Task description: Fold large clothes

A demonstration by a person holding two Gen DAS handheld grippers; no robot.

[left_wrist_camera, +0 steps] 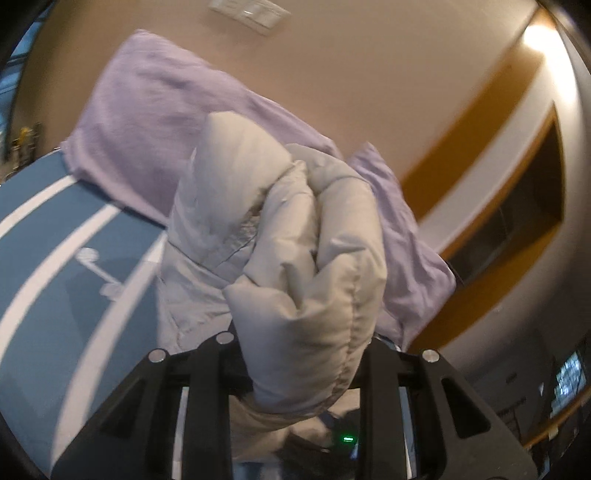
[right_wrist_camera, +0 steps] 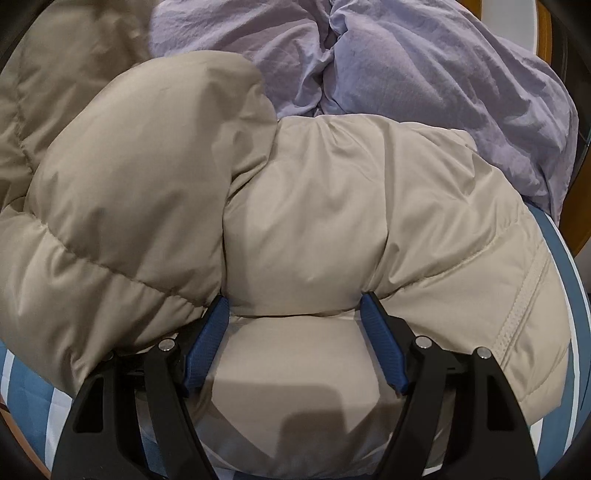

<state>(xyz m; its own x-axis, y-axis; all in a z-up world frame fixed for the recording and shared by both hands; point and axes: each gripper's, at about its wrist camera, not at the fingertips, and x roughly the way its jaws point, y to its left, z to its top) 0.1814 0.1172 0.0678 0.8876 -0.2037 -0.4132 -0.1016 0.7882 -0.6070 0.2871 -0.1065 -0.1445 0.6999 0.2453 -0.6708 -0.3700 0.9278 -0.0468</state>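
Observation:
A puffy beige jacket (right_wrist_camera: 332,203) lies bunched on the bed. In the right wrist view my right gripper (right_wrist_camera: 295,308) has its blue pads (right_wrist_camera: 376,332) wide apart, pressing on either side of a thick fold of the jacket that fills the gap. A padded sleeve lies across the jacket on the left. In the left wrist view a bunched part of the jacket (left_wrist_camera: 295,240) is lifted off the bed. My left gripper (left_wrist_camera: 303,347) is shut on it, and the fabric hides its fingertips.
Crumpled lilac bedding (right_wrist_camera: 424,74) lies behind the jacket, and in the left wrist view the lilac bedding (left_wrist_camera: 147,110) sits against a beige wall. The blue sheet with white stripes (left_wrist_camera: 55,258) covers the bed. A wooden frame edge (right_wrist_camera: 545,22) shows at right.

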